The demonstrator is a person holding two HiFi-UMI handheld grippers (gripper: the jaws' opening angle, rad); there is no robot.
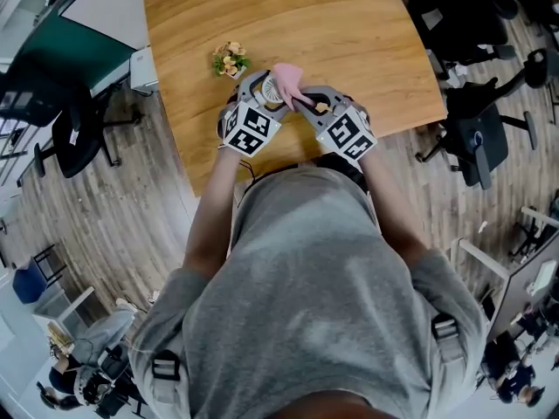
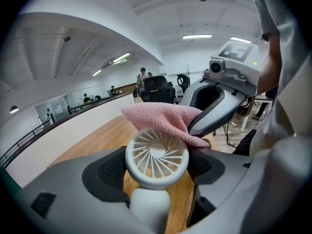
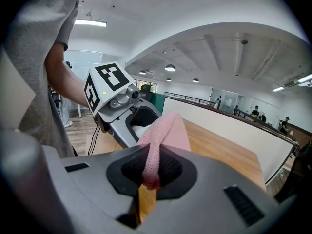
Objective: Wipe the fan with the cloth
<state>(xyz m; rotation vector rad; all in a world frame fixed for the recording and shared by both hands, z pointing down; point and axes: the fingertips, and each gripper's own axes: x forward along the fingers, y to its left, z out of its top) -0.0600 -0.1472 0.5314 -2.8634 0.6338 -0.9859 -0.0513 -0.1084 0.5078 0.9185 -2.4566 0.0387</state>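
Start at the fingers (image 2: pixel 109 172) of the left gripper (image 2: pixel 157 172): they are clamped on the neck of the small white fan (image 2: pixel 157 155), one dark pad on each side just under the round grille. The fan's face is turned back toward the holder. I'd say that is deliberate, since it puts the ribs and rim where the other hand can reach them.

Over on the right gripper (image 3: pixel 152 172), the fingers (image 3: pixel 170 172) are pinched tight on a fold of the pink cloth (image 3: pixel 165 130). A short tail hangs below the pads, and the rest fans out ahead of them. Gripping it by a narrow fold leaves a loose flap free to do the rubbing.

That flap lies across the top of the fan's rim and down its upper right side, with the tip of the right gripper pressed in close there. So cloth and fan are touching, and to my eye the wipe is under way at the upper edge. The centre of the grille and the lower rim are bare.

Moving outward, both grippers meet close in front of the person, above the near edge of the wooden table (image 1: pixel 349 42). The fan is held up in the air, not standing on the table. A little flower pot (image 1: pixel 230 59) sits just beyond them, near enough to knock with a wide sweep.
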